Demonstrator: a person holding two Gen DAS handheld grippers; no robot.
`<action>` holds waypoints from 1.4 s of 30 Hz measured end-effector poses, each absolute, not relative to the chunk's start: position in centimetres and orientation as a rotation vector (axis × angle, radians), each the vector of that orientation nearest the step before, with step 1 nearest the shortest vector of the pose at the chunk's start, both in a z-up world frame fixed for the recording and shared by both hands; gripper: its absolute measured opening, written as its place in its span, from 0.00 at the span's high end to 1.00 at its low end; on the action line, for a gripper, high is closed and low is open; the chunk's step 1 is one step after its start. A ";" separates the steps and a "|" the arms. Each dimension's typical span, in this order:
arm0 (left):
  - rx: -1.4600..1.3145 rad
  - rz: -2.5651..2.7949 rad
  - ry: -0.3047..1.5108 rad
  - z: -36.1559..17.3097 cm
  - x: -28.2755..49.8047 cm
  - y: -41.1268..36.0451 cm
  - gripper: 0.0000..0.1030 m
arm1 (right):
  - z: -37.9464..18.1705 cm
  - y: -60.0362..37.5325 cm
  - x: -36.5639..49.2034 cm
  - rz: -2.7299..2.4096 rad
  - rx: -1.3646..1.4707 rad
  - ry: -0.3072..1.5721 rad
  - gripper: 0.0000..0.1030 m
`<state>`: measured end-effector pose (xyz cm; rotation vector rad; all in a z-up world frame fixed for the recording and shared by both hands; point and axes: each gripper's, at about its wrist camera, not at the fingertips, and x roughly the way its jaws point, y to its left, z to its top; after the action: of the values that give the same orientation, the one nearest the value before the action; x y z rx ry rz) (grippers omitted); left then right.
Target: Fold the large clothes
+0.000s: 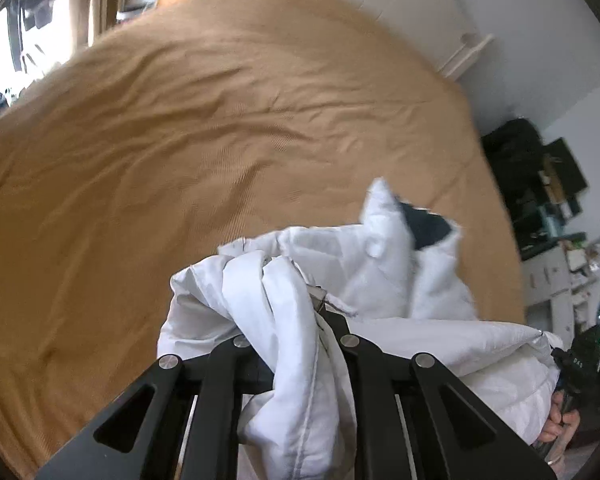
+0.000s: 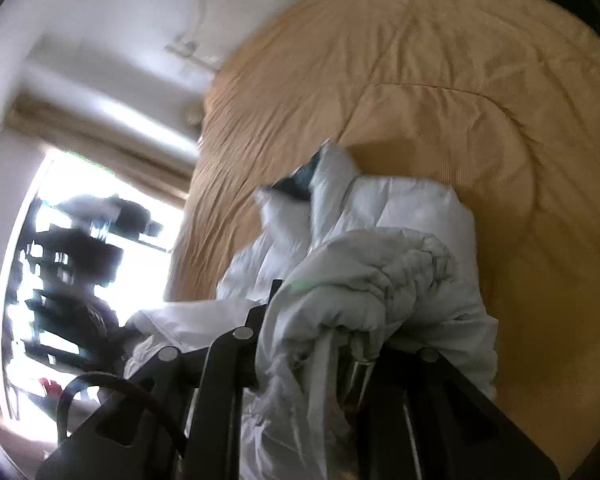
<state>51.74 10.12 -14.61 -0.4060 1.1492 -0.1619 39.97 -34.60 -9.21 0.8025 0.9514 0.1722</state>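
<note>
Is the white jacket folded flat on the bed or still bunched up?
Bunched. The white jacket hangs crumpled from both tools, above the tan bedspread.

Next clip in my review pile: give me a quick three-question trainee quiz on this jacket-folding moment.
1. True or false: the white padded jacket lies spread flat on the tan bedspread.
2. What is the left gripper clamped on?
A. the bedspread
B. bunched jacket fabric
C. nothing
3. Fill in: the jacket's inner lining, seen near its collar, is ____ in colour.

Key:
1. False: it is bunched and held up by both grippers.
2. B. The right gripper also grips bunched jacket fabric.
3. Dark.
</note>
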 end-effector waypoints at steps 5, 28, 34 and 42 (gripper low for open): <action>-0.401 -0.114 1.260 -22.6 54.6 8.9 0.89 | -17.4 -37.0 46.0 0.060 0.851 1.071 0.86; -0.832 -0.247 1.221 -20.0 57.4 13.6 0.52 | -16.0 -40.5 48.3 0.086 1.098 0.882 0.18; -0.857 -0.221 1.168 -16.4 57.5 15.3 0.47 | -12.3 -39.8 45.5 0.105 1.060 0.794 0.16; -0.997 -0.260 1.106 -15.5 58.7 15.9 0.23 | -11.4 -31.6 44.2 0.026 0.563 0.941 0.21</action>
<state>58.75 15.87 -15.52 -0.9974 1.1060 -0.2598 44.21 -31.60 -11.37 0.5629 0.9410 0.0256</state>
